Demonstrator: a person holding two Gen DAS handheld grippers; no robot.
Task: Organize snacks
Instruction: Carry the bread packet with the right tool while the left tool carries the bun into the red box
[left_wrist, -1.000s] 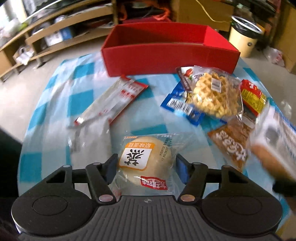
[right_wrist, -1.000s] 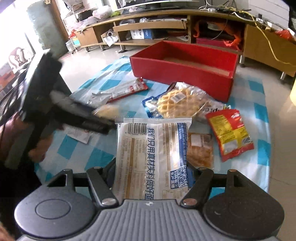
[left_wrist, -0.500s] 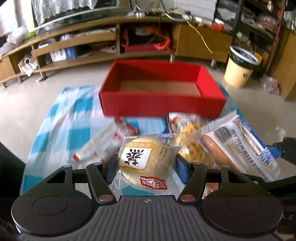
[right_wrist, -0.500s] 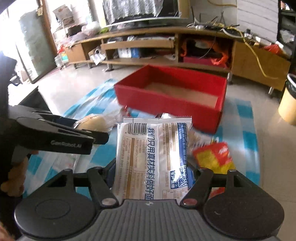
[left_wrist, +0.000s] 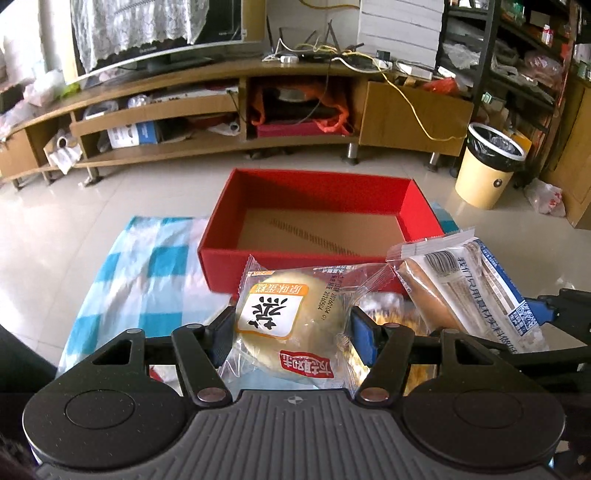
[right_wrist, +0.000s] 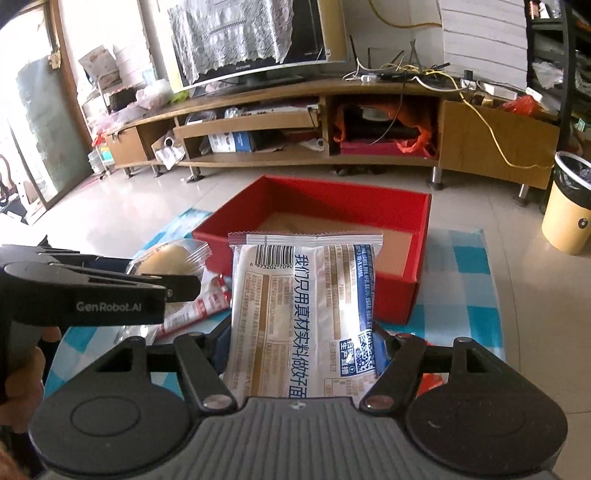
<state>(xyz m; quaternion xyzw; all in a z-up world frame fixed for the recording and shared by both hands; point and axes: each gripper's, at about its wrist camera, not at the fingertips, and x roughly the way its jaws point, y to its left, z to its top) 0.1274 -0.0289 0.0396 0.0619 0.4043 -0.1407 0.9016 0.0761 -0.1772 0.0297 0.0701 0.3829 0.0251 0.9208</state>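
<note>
My left gripper (left_wrist: 290, 328) is shut on a round cake in a clear wrapper (left_wrist: 291, 325), held in the air just short of the red box (left_wrist: 321, 221). My right gripper (right_wrist: 303, 339) is shut on a flat white and blue bread packet (right_wrist: 303, 317), which stands upright in front of the same red box (right_wrist: 332, 214). The box is open and its brown floor is bare. In the left wrist view the bread packet (left_wrist: 469, 291) hangs at the right. In the right wrist view the left gripper (right_wrist: 177, 284) with the cake (right_wrist: 166, 258) is at the left.
A blue and white checked cloth (left_wrist: 147, 280) covers the table under the box. Other snack packets lie below the grippers, among them a red and white one (right_wrist: 199, 310) and a waffle pack (left_wrist: 384, 314). A yellow bin (left_wrist: 487, 162) and a TV stand (left_wrist: 221, 110) stand behind.
Both grippers have risen and come towards the red box with their packets. The box now fills the middle of both views, and the snacks on the cloth have dropped out of sight.
</note>
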